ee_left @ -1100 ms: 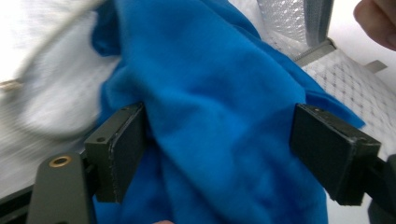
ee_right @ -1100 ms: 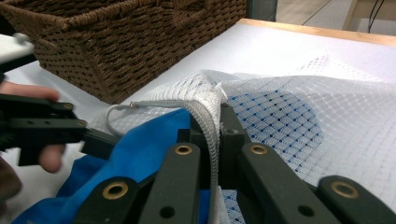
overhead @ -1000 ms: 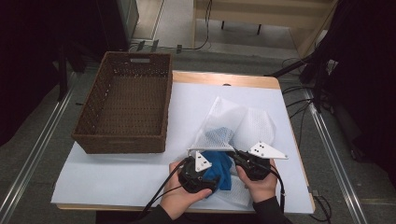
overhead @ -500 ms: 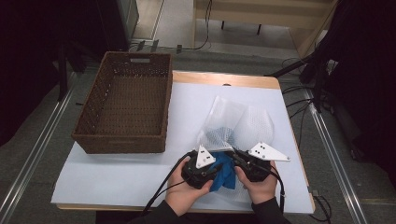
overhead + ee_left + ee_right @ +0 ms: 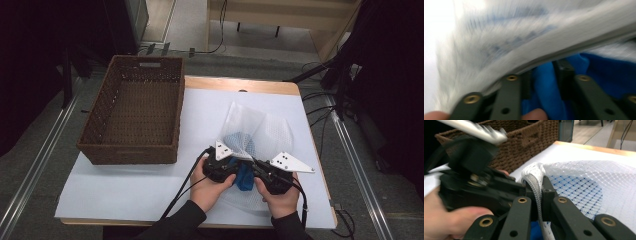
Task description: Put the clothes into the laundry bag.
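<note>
Pinching the mesh laundry bag's [image 5: 260, 131] rim, the right gripper [image 5: 537, 185] stays closed on it; the left gripper [image 5: 543, 75], jaws just reopening partway around the blue cloth [image 5: 546, 90], may drag cloth back out.

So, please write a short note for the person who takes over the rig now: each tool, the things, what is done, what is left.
Right tool: shut on the white mesh bag's edge.
Left tool: jaws just been opening, blue cloth between them, grip unclear.
Both sit at the table's near edge; brown basket stands far left, nothing visible inside.
Done: cloth partly inside the bag.
Left: probably push in the rest.
</note>
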The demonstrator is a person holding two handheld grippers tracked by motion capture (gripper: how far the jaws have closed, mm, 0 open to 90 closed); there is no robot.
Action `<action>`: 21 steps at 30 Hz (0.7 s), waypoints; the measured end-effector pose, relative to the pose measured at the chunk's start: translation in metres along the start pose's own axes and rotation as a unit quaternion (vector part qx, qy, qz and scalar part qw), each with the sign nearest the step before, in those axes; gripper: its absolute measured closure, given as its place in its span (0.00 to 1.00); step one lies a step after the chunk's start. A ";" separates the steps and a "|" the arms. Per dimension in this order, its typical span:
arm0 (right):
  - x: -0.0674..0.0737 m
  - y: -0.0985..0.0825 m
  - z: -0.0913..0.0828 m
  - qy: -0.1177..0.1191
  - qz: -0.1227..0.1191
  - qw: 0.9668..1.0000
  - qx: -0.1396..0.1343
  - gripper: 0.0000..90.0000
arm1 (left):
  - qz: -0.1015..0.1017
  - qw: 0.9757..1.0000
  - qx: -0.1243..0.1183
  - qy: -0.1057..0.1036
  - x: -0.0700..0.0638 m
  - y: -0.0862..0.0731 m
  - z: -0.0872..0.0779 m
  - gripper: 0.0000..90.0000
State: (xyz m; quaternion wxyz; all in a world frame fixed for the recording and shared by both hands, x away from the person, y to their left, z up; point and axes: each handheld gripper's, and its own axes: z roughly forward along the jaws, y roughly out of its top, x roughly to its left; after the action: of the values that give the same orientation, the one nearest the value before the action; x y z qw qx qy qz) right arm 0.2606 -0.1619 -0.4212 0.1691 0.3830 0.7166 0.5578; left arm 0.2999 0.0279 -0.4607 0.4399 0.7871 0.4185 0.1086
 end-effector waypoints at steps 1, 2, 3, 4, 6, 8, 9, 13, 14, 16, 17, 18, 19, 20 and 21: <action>-0.001 -0.001 0.000 0.000 0.001 1.000 0.002 0.99 | 0.002 1.000 -0.003 -0.003 0.001 -0.003 -0.002 0.67; -0.003 -0.002 0.001 -0.001 0.001 1.000 0.002 0.99 | 0.002 1.000 -0.009 -0.006 0.001 -0.005 -0.006 0.62; -0.004 -0.002 0.001 -0.002 0.003 1.000 0.004 0.99 | 0.007 1.000 -0.013 -0.008 0.000 -0.006 -0.011 0.58; -0.004 -0.002 0.001 -0.003 0.004 1.000 0.004 0.99 | 0.013 1.000 -0.020 -0.006 -0.001 -0.006 -0.017 0.53; -0.006 -0.002 0.000 -0.005 0.006 1.000 0.003 0.99 | 0.013 0.999 -0.029 0.006 -0.005 -0.006 -0.029 0.36; -0.006 -0.002 0.000 -0.005 0.006 1.000 0.004 0.99 | 0.006 0.999 -0.045 -0.013 -0.009 -0.008 -0.041 0.34; -0.006 -0.002 0.000 -0.006 0.006 1.000 0.003 0.99 | 0.014 0.999 -0.047 -0.016 -0.013 -0.009 -0.045 0.34; -0.007 -0.002 0.001 -0.006 0.006 1.000 0.003 0.99 | 0.041 0.998 -0.033 -0.023 -0.036 -0.018 -0.046 0.30; -0.006 -0.003 0.003 -0.006 0.009 1.000 0.006 0.99 | 0.047 0.998 -0.020 -0.021 -0.041 -0.021 -0.042 0.27; -0.006 -0.003 0.003 -0.005 0.007 1.000 0.006 0.99 | 0.045 0.999 0.019 0.002 -0.047 -0.025 -0.025 0.23; -0.005 -0.003 0.004 -0.005 0.006 1.000 0.007 0.99 | 0.042 0.998 0.037 0.017 -0.049 -0.028 -0.016 0.18; -0.004 -0.004 0.004 -0.005 0.006 1.000 0.008 0.99 | 0.037 0.998 0.046 0.029 -0.050 -0.030 -0.009 0.15; -0.004 -0.004 0.004 -0.003 0.005 1.000 0.009 0.99 | 0.034 0.997 0.049 0.039 -0.050 -0.032 -0.004 0.14; -0.004 -0.004 0.004 -0.003 0.005 1.000 0.009 0.99 | 0.029 0.997 0.048 0.048 -0.051 -0.033 -0.001 0.13; -0.004 -0.005 0.004 -0.003 0.005 1.000 0.010 0.99 | 0.024 0.997 0.044 0.055 -0.051 -0.032 0.000 0.13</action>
State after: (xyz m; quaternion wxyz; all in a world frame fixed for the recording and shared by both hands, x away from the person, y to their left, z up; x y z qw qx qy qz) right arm 0.2645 -0.1622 -0.4276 0.1647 0.3897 0.7196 0.5506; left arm 0.2495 -0.0023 -0.4755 0.3781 0.8085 0.4274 0.1440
